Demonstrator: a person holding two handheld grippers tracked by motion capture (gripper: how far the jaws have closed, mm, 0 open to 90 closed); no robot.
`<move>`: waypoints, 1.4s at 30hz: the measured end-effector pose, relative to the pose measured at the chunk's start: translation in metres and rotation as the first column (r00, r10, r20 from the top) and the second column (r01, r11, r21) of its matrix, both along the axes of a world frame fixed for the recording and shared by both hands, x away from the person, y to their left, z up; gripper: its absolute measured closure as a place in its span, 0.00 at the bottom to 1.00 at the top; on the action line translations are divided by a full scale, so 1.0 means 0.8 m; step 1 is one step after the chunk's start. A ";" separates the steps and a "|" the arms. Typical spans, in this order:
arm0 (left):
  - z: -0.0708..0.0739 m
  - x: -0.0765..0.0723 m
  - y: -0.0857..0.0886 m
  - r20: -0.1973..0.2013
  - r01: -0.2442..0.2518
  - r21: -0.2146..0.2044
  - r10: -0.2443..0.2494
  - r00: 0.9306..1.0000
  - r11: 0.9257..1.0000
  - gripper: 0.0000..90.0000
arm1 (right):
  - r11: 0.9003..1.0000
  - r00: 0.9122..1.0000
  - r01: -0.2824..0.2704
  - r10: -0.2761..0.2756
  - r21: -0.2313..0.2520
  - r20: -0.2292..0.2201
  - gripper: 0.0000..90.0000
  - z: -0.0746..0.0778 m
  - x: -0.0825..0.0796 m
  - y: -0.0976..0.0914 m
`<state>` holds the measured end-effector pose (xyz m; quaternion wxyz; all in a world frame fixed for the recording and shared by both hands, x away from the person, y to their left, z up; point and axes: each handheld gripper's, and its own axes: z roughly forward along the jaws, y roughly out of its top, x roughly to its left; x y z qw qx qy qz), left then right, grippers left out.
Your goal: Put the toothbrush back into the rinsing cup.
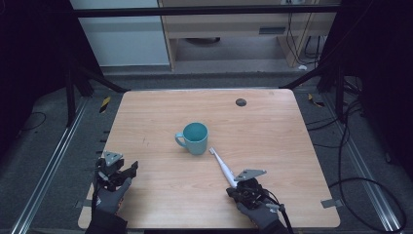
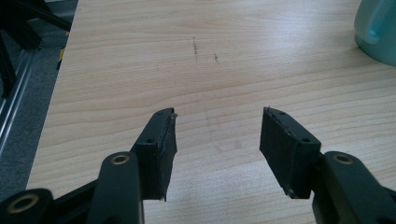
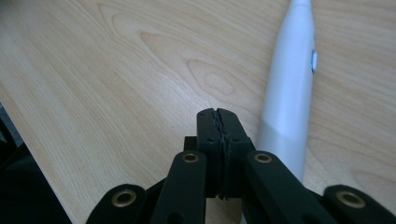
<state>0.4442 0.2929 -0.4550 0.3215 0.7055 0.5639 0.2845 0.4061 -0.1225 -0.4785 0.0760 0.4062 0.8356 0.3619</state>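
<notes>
Lying beside closed right gripper (image 3: 218,114): smooth white toothbrush (image 3: 289,93) | wood-grain table (image 3: 116,70)

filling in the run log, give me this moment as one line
left gripper open, nothing between jaws | right gripper shut, empty, beside electric toothbrush | teal mug upright mid-table

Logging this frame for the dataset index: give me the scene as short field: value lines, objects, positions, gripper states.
surface: wooden table
cup: teal cup, upright, mid-table, handle toward the left side in the high view
toothbrush: white electric toothbrush, lying flat, head end near the cup, apart from it
left gripper: open, nothing between the jaws, over bare table at near left
right gripper: shut, nothing held, beside the toothbrush handle
grommet: dark round hole near far edge
</notes>
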 end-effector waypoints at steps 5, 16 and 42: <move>0.000 0.000 -0.001 0.001 0.002 0.001 -0.002 1.000 1.000 0.50 | 0.999 0.999 0.027 -0.027 0.022 0.022 0.99 0.009 0.003 -0.011; 0.000 0.001 -0.001 -0.002 0.002 0.004 -0.002 1.000 1.000 0.50 | 0.984 0.981 0.172 -0.175 0.036 0.088 0.99 0.028 0.026 -0.053; 0.000 0.000 0.000 -0.001 0.000 -0.002 0.000 1.000 1.000 0.50 | 0.996 0.997 0.076 -0.076 0.038 -0.011 1.00 0.006 -0.001 -0.050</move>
